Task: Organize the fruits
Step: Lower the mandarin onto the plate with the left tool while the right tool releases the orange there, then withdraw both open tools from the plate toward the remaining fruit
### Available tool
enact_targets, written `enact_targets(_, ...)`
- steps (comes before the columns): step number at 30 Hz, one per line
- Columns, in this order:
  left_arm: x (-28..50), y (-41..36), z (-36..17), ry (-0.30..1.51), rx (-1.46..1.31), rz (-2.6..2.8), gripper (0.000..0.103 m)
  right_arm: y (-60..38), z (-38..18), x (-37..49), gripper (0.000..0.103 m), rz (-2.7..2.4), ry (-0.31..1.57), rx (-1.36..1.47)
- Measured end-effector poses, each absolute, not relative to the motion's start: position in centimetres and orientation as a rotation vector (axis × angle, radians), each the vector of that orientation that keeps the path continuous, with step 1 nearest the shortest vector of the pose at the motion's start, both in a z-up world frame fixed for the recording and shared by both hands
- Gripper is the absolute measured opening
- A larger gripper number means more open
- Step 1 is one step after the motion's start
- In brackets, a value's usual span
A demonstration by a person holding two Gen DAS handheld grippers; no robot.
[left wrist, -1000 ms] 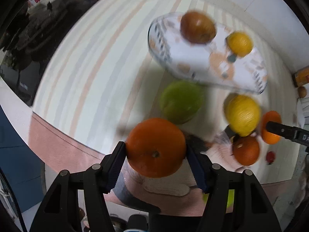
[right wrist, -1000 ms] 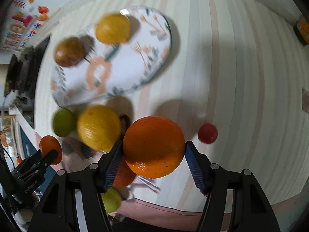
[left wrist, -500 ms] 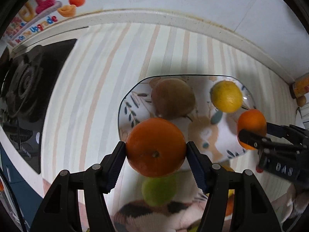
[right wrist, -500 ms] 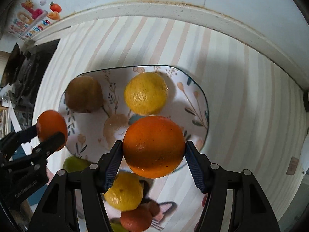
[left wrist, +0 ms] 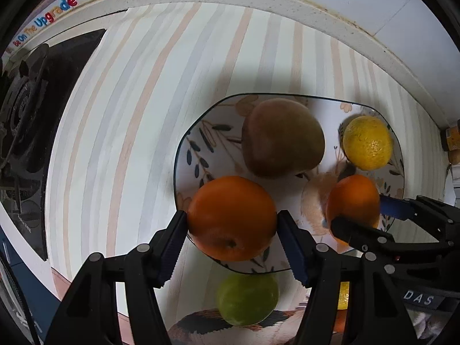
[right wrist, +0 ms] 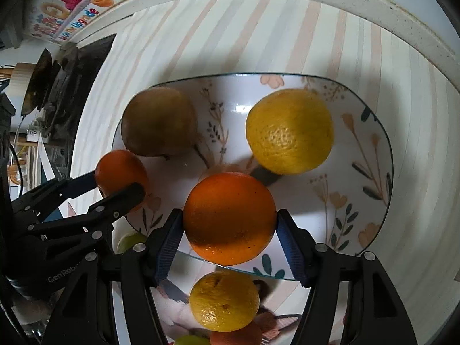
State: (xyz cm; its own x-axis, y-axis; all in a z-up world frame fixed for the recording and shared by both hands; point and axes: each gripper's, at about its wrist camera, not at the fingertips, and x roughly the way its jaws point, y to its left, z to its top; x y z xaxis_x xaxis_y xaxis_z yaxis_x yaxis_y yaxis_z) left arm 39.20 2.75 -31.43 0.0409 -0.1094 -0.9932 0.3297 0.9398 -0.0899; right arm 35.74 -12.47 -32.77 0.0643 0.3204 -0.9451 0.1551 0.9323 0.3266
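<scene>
My left gripper is shut on an orange and holds it over the near-left rim of a floral plate. My right gripper is shut on a second orange over the plate's near edge. On the plate lie a brown fruit, also in the right wrist view, and a yellow citrus, also in the right wrist view. Each gripper with its orange shows in the other view: the right one, the left one.
A green fruit and a yellow citrus lie on a patterned cloth in front of the plate, with another orange fruit below. A black stove stands at the left. A wall edge runs behind the striped countertop.
Both grippers have carried their oranges forward from the cloth area to above the plate and come closer to it. The plate fruits look larger now.
</scene>
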Motion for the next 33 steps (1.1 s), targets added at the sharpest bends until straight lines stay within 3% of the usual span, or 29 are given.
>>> enact_targets(4,39.4,3.2,-31.3,1.509,0.155,-0.337,0.062,-14.1,-32.4,35.2,0.077,0.186,1.487,0.533)
enact_targets(10,39.5,4.2,-30.4,1.500,0.118,-0.326,0.064,-14.7,-29.9,34.2,0.083,0.120,1.440,0.412)
enact_targets(11,39.5,4.3,-30.1,1.491,0.122,-0.324,0.067,-14.9,-29.3,33.9,0.086,0.103,1.427,0.392)
enact_targets(13,39.1,4.6,-29.2,1.467,0.121,-0.321,0.084,-15.2,-28.4,33.4,0.093,0.057,1.410,0.348)
enact_targets(14,39.0,4.6,-28.8,1.459,0.121,-0.320,0.086,-15.3,-27.9,33.1,0.093,0.029,1.401,0.324)
enact_targets(33,30.9,5.9,-19.8,1.234,0.123,-0.201,0.086,-14.0,-21.4,26.2,0.097,-0.149,1.329,0.141)
